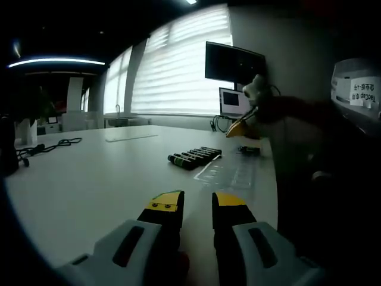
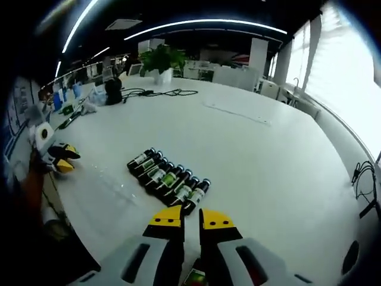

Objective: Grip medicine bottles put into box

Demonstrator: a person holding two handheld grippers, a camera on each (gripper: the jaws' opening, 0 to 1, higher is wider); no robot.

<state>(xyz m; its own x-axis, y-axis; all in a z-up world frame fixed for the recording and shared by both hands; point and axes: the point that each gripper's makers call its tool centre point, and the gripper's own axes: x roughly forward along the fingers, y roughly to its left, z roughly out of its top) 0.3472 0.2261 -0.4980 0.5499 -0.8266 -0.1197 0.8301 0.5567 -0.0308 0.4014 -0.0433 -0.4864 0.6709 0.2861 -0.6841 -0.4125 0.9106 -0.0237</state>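
A row of small dark medicine bottles (image 2: pixel 168 177) with black caps and green labels is laid side by side on a large white table (image 2: pixel 250 161); about 7 can be counted in the right gripper view. The same row (image 1: pixel 194 158) is seen farther off in the left gripper view, well ahead of the jaws.

In the left gripper view, the left gripper (image 1: pixel 197 204) is held low over the bare tabletop (image 1: pixel 89 179), its yellow-tipped jaws spread apart with nothing between them. A clear plastic box (image 1: pixel 229 174) is set flat on the table just beside the bottle row, on the near side.

In the right gripper view, the right gripper (image 2: pixel 190 218) is positioned just short of the nearest bottle in the row. Its jaws are drawn close together with only a narrow slit left between the tips, and no bottle is clasped at the tips. A small green-labelled object is glimpsed low between the jaw bases, but what it is cannot be told. The left gripper (image 2: pixel 62 158) is also seen in this view at the far left, its yellow tips parted, near the table edge.

A potted plant (image 2: pixel 159 61) and black cables (image 2: pixel 156 92) are placed at the far end of the table. A dark monitor (image 1: pixel 234 63) is mounted beside bright window blinds (image 1: pixel 178 65).
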